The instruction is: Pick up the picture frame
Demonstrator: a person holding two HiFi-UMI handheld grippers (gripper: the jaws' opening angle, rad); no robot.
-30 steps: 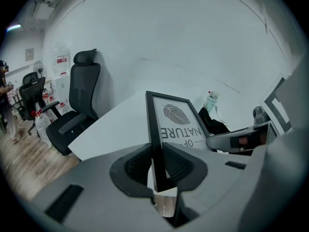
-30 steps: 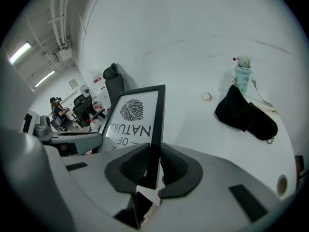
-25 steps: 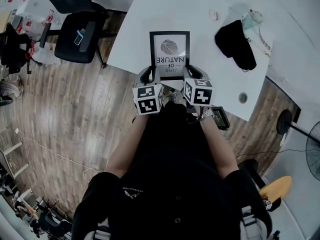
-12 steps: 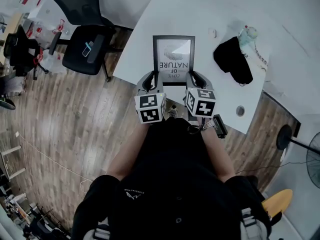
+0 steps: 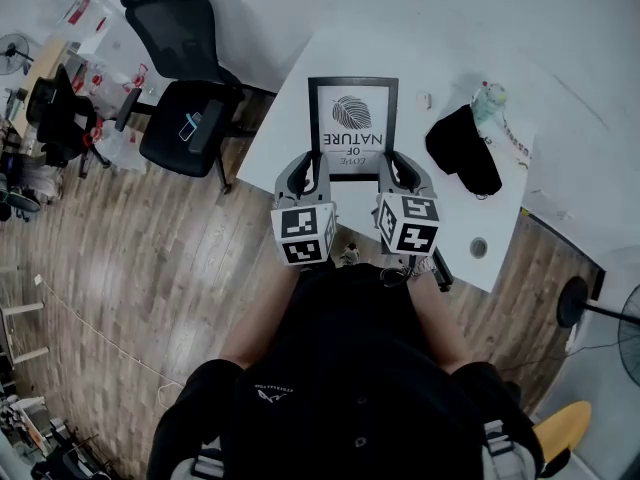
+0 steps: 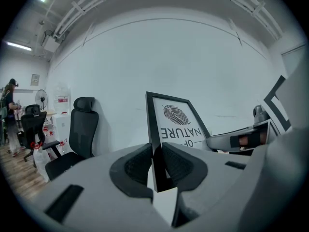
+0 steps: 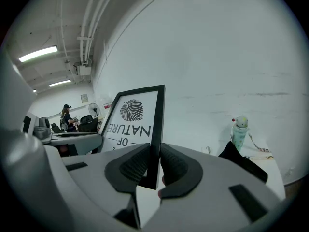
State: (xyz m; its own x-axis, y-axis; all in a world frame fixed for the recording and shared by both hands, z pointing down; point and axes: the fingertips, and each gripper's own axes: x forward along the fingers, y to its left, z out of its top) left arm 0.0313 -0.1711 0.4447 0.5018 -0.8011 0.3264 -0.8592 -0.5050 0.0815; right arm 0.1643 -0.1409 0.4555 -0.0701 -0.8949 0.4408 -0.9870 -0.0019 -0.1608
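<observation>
The picture frame (image 5: 352, 126) is black-edged, with a leaf print and the words "LOVE OF NATURE" seen upside down. It hangs in the air above the white table (image 5: 440, 218), held between both grippers. My left gripper (image 5: 311, 175) is shut on the frame's left edge (image 6: 153, 144), whose black bar sits pinched between the dark pads. On the frame's right edge (image 7: 155, 129) my right gripper (image 5: 393, 171) is shut in the same way. The lower corners of the frame are hidden behind the jaws.
A black cloth (image 5: 462, 148) and a pale green bottle (image 5: 487, 98) lie on the table to the right of the frame. A black office chair (image 5: 185, 118) stands on the wooden floor at the left. A small white object (image 5: 424, 99) lies near the bottle.
Both grippers have risen together with the frame, lifting it off the table. The frame now looks larger and tilts more towards upright.
</observation>
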